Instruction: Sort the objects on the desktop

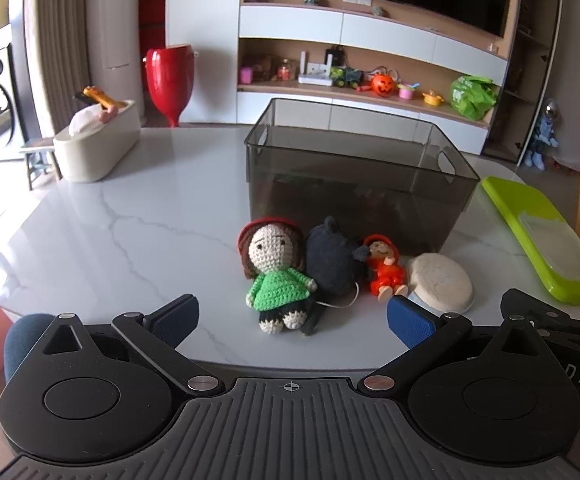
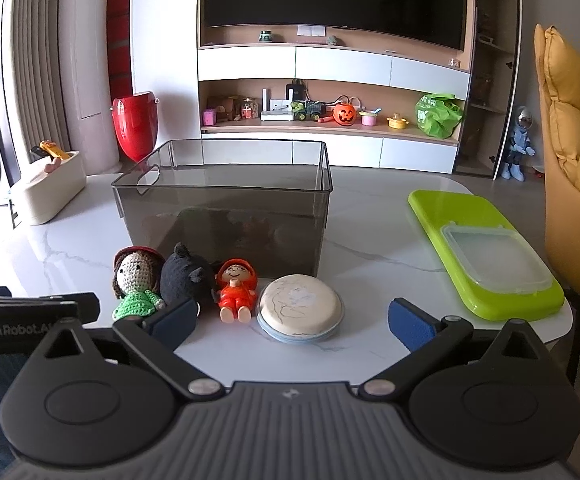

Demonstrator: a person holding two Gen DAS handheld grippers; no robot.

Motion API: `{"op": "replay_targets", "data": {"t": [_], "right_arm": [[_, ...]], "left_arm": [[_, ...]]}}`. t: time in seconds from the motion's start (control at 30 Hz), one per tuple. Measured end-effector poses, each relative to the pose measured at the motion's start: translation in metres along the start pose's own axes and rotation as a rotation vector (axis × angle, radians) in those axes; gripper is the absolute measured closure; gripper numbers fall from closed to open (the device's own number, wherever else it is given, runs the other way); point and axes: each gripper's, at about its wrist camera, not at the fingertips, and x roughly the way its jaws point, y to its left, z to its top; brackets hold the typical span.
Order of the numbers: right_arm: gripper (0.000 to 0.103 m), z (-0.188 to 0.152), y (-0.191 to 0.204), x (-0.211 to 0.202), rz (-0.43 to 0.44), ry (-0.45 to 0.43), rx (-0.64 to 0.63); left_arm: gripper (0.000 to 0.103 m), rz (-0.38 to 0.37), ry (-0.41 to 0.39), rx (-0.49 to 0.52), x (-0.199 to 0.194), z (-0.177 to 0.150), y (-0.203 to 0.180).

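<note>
Left tool (image 1: pixel 292 322) spread wide, crochet doll (image 1: pixel 276 274) just ahead, possibly untouched

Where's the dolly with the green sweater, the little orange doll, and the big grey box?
crochet doll (image 1: pixel 276 278), left wrist view, on its green sweater
orange doll (image 2: pixel 236 290), right wrist view, on its body
grey bin (image 2: pixel 226 204), right wrist view, on its front wall
</note>
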Motion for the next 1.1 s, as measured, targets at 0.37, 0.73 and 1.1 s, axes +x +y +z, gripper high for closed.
{"op": "replay_targets", "data": {"t": [0.37,0.73,1.1], "right_arm": [[0.0,-0.001,0.001,0.001,0.007,0.007,-0.003],[0.0,-0.002,-0.001,0.001,-0.001,0.006,0.001],[0.0,0.01,-0.025,0.021,0.062,-0.057,0.022]], "left_arm": [[0.0,0.004,0.002,0.005,0.002,-0.001,-0.002],[0.0,0.008,0.003,0.023,0.002,0.001,-0.001],[0.0,0.01,0.089,0.144,0.037,0.023,0.0]]}}
